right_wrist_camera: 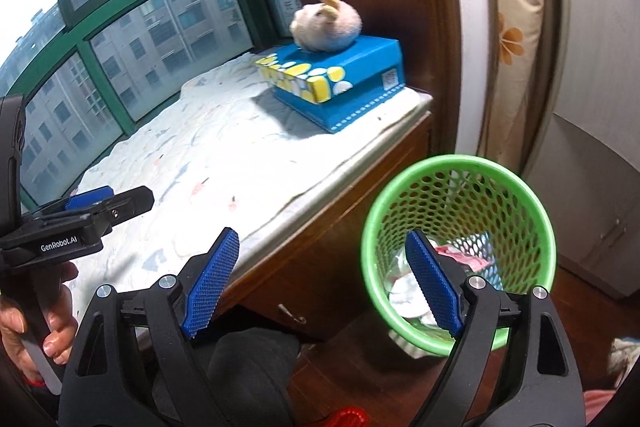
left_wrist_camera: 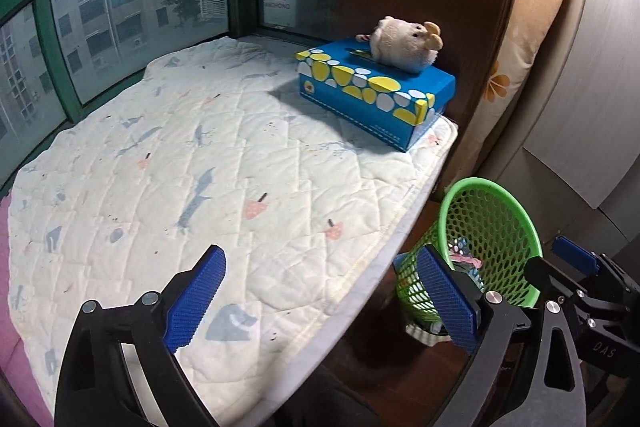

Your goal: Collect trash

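Both grippers, left and right, gaped empty beside the green mesh bin holding wrappers; scanning the quilted mat for leftovers seemed wise.

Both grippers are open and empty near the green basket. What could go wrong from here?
1. The green basket stands on the floor close beside the right gripper; a careless swing might tip it and spill the wrappers inside.
2. The plush toy only rests on the tissue box; it could be mistaken for trash.

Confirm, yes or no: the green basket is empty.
No: the green basket holds crumpled white and pink wrappers at its bottom.
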`<act>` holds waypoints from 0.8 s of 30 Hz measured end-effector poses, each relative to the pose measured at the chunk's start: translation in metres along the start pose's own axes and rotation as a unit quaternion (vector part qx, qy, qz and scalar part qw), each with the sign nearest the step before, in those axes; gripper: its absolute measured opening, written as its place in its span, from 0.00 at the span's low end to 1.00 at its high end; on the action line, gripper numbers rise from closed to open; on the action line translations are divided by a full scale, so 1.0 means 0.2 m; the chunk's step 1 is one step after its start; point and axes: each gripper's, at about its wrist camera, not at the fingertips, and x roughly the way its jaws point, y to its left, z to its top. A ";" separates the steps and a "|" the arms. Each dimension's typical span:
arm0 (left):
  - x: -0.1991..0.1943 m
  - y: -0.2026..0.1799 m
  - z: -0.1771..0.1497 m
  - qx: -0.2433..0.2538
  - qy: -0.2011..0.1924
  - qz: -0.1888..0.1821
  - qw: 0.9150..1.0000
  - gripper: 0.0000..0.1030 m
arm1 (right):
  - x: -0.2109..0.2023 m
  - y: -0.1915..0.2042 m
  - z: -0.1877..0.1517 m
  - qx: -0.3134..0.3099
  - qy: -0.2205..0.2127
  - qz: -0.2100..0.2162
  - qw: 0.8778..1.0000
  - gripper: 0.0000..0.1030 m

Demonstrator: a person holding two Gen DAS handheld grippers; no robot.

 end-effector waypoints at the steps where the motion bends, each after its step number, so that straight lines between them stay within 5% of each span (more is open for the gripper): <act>1: -0.01 0.03 -0.01 -0.007 0.001 0.006 1.000 0.90 | 0.00 0.03 0.01 -0.006 -0.001 0.003 1.000 0.83; 24: -0.28 0.46 -0.24 -0.062 -0.027 0.099 0.993 0.92 | 0.03 0.43 -0.03 -0.063 0.005 0.052 0.997 0.88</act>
